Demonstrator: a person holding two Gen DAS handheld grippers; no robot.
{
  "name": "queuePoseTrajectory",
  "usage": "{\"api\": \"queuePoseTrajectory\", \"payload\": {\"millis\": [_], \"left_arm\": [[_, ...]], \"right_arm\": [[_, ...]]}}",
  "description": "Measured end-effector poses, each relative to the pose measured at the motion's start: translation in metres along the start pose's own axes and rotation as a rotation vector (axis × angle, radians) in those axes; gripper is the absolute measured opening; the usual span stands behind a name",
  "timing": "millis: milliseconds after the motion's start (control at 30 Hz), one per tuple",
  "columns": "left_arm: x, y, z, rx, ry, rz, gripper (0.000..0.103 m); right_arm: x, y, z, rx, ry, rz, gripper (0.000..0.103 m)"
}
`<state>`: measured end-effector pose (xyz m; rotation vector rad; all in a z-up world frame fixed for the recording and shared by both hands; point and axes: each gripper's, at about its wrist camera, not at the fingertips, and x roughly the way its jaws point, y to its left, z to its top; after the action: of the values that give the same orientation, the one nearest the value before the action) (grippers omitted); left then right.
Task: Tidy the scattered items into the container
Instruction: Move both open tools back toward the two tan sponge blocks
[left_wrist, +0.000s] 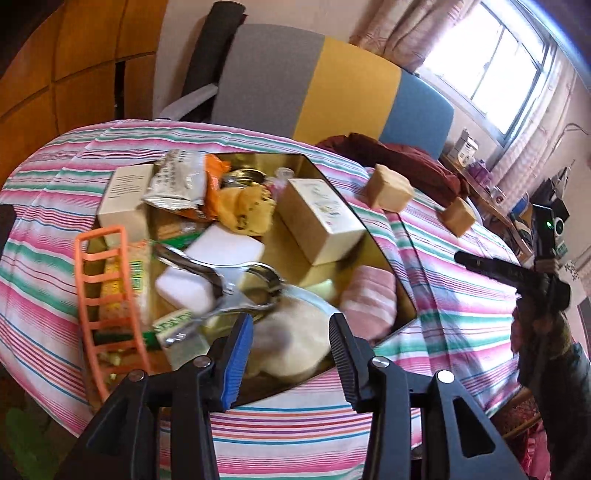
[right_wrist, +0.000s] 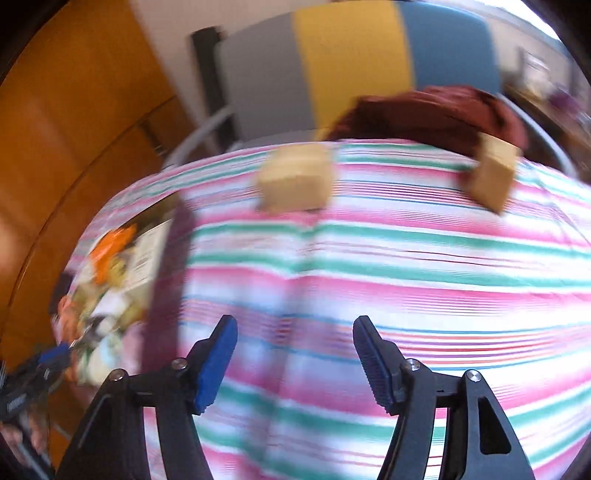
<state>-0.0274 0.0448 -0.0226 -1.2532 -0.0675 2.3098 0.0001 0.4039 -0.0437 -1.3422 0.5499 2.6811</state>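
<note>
A gold-lined box (left_wrist: 384, 254) on the striped cloth holds several items: a white carton (left_wrist: 325, 218), metal tongs (left_wrist: 221, 273), an orange plastic rack (left_wrist: 107, 295), white blocks, snack packets and a pink towel (left_wrist: 369, 302). My left gripper (left_wrist: 291, 339) hangs open over the box's near edge, above a pale cloth lump (left_wrist: 295, 332). Two tan cubes (left_wrist: 388, 186) (left_wrist: 460, 216) lie on the cloth beyond the box. In the blurred right wrist view, my right gripper (right_wrist: 295, 354) is open over bare cloth, with the cubes (right_wrist: 295, 181) (right_wrist: 493, 173) farther ahead and the box (right_wrist: 162, 258) at the left.
A maroon garment (left_wrist: 399, 155) lies at the table's far edge by a grey, yellow and blue chair (left_wrist: 332, 88). The striped tablecloth (left_wrist: 443, 295) stretches right of the box. A wooden cabinet (left_wrist: 55, 74) stands at the left, a cluttered shelf under the window at the right.
</note>
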Motion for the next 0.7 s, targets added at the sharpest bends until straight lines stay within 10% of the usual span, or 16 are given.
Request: {"api": "queuePoseTrajectory", "payload": {"millis": [300,700], "left_arm": [[0.017,-0.049,0.011,0.11,0.043,0.008,0.047],[0.041,-0.112,0.045,0.281,0.01,0.16,0.05]], "right_arm": [[-0.008,-0.101,0.048,0.195,-0.056,-0.146,0.069],[0.017,-0.125,0.088,0.142,-0.077,-0.227,0.076]]}}
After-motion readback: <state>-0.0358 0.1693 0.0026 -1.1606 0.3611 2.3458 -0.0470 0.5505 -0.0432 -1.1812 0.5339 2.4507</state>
